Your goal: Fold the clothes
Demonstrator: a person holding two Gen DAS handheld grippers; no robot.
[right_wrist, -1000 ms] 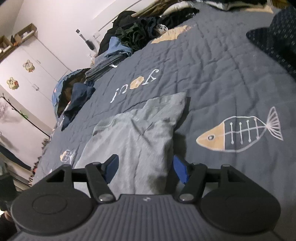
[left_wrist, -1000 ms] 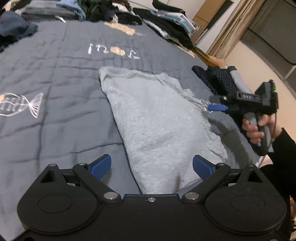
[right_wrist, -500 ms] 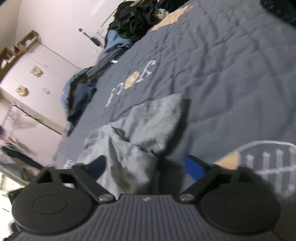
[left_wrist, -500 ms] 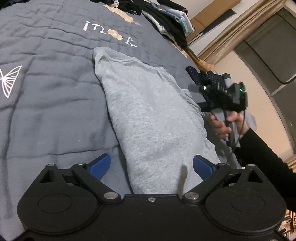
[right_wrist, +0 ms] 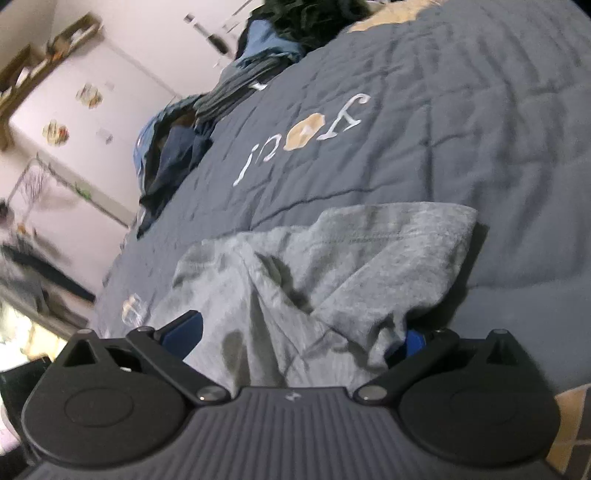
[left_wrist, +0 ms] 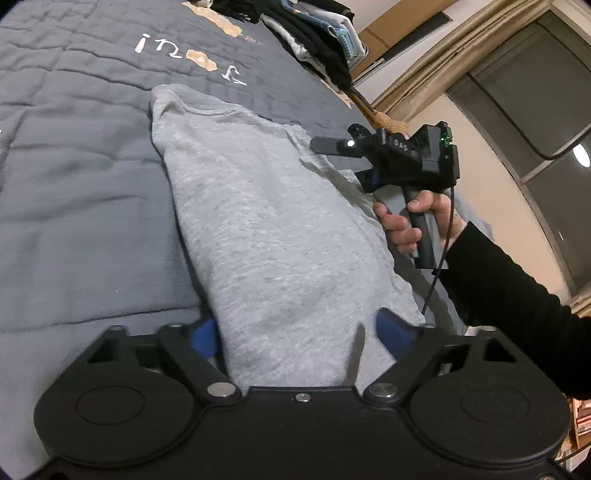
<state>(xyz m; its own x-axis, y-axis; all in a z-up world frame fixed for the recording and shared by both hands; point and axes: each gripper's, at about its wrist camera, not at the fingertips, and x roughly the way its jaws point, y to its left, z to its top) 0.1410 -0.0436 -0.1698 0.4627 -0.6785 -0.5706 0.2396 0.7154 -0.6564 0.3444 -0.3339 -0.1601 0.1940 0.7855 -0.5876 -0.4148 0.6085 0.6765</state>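
A grey garment lies folded lengthwise on the dark grey quilt. Its near end sits between the blue pads of my left gripper, whose jaws are closing around the cloth. A hand holds my right gripper at the garment's right edge, further up. In the right wrist view the right gripper stands wide open low over the quilt. A rumpled fold of the garment lies between its pads and drapes over the right pad.
Piles of folded and loose clothes line the far edge of the bed. More clothes are heaped at the bed's other side. A curtain and a window stand to the right, and a white cupboard is beyond the bed.
My left gripper has sunk toward the garment's near end and its jaws have narrowed. The right gripper has widened its jaws and moved in over the garment's right edge.
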